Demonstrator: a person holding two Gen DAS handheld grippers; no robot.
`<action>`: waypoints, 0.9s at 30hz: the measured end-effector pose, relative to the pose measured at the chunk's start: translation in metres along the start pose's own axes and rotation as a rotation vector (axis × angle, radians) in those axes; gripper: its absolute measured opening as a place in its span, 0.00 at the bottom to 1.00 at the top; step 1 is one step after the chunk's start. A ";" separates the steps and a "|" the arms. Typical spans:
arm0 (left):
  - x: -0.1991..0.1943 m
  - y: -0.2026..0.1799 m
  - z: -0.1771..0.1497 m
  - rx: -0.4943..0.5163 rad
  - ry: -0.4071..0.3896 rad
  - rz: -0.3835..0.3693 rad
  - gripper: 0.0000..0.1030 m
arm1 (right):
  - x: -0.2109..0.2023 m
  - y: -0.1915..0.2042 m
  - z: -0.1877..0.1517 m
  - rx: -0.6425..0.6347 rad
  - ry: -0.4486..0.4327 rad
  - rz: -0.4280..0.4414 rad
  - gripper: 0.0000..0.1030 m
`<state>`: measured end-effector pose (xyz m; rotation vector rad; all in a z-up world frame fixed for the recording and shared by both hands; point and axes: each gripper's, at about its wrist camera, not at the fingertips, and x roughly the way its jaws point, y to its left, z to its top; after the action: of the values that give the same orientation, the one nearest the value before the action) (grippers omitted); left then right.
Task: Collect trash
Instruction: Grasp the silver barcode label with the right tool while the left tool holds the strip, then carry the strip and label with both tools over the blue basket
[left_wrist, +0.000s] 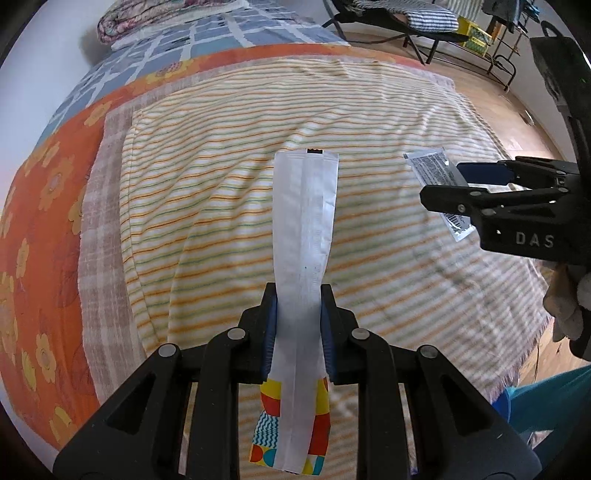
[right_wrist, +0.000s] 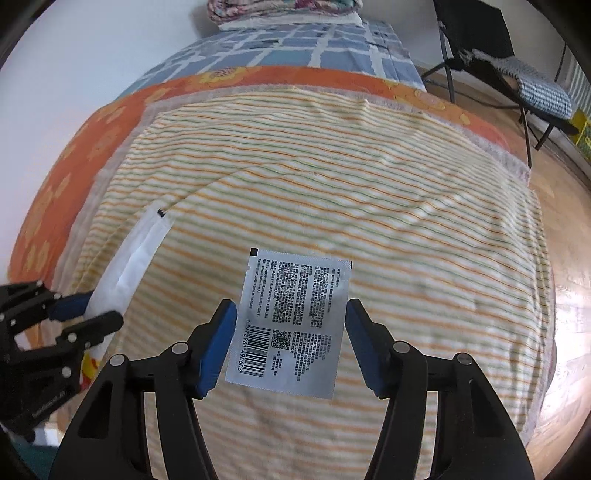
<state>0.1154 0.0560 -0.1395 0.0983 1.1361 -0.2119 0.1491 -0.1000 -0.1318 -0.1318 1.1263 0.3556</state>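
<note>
Fingers of the left gripper (left_wrist: 298, 325) are squeezed on a long white wrapper (left_wrist: 304, 236), lifted off the striped blanket (left_wrist: 221, 155). A silver packet (right_wrist: 291, 321) sits between the right gripper's (right_wrist: 291, 343) spread fingers, not yet pinched, so it can be picked up too.

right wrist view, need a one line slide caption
Right gripper, jaws open around a silver barcoded sachet on the striped blanket; left gripper clamps a long white wrapper.

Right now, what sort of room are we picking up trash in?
Most likely a bedroom. The work surface is a bed with a blue checked sheet, layered with a striped blanket. Folded bedding is stacked at the far end, and a folding chair stands on wood flooring.
</note>
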 end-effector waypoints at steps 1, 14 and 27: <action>-0.004 -0.003 -0.002 0.007 -0.003 0.001 0.20 | -0.006 0.000 -0.004 -0.008 -0.008 -0.001 0.58; -0.067 -0.062 -0.054 0.116 -0.053 -0.006 0.20 | -0.081 -0.001 -0.080 -0.054 -0.068 0.029 0.58; -0.092 -0.110 -0.127 0.148 -0.039 -0.079 0.20 | -0.118 -0.005 -0.170 -0.035 -0.046 0.077 0.58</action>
<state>-0.0581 -0.0167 -0.1063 0.1799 1.0858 -0.3663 -0.0397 -0.1772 -0.0988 -0.1106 1.0823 0.4453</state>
